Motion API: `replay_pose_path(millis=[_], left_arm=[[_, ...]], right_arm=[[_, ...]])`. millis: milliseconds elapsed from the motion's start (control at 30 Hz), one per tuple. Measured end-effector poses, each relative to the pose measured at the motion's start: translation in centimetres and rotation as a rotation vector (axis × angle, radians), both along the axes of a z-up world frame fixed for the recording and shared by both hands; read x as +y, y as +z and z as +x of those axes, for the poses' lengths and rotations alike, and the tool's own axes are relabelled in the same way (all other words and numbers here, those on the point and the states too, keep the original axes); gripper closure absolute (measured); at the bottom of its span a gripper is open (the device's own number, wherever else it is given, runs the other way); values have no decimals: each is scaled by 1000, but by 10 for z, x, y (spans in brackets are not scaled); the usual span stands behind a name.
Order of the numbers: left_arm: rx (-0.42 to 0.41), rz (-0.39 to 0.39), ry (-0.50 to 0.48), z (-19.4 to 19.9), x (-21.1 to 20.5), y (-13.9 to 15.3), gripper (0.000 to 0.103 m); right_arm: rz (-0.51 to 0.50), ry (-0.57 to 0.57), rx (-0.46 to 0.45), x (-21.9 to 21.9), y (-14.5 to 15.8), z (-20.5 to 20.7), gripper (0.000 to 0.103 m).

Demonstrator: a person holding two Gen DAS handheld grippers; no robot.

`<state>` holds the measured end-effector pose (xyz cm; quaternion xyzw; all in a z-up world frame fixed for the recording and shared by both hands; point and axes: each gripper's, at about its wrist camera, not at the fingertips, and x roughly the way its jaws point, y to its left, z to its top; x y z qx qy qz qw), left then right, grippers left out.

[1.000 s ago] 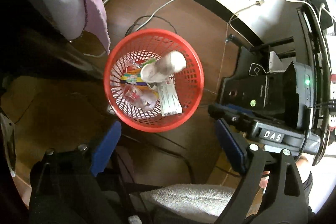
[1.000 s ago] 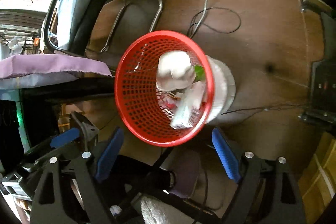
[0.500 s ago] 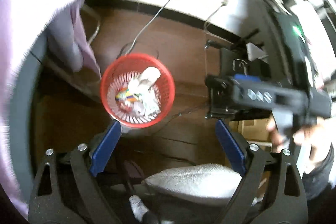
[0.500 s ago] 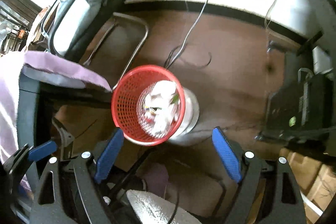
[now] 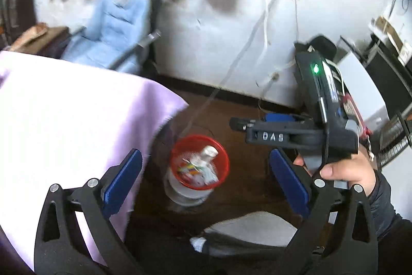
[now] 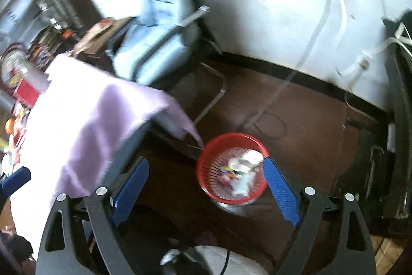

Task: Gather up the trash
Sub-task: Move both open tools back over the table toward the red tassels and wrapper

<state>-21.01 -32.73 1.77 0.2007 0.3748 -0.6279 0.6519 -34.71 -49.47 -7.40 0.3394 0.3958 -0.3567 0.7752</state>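
Note:
A red mesh basket (image 5: 177,159) stands on the brown floor, holding crumpled white paper and coloured wrappers (image 5: 203,166). It also shows in the right wrist view (image 6: 206,172). My left gripper (image 5: 206,174) is open and empty, high above the basket. My right gripper (image 6: 206,182) is open and empty, also well above it; its body shows in the left wrist view (image 5: 316,125), held in a hand.
A table under a lilac cloth (image 5: 64,120) fills the left. A pale blue chair (image 5: 116,27) stands by the white wall. Cables (image 5: 247,48) hang down the wall to the floor. Black equipment (image 6: 396,120) stands at the right.
Both grippers have lifted up and tilted away from the basket. The basket looks much smaller now, and the wall, chair and cloth-covered table have come into view.

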Motion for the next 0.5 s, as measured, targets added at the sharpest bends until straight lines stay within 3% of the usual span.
replay_pose_path(millis=[300,500], left_arm=[[-18,-58,132,45,55,28,7],[-18,-84,253,87,88,40,7]], right_arm=[[-103,190,-54,52,58,65,10],[-136,270,-80,77,80,96,9]])
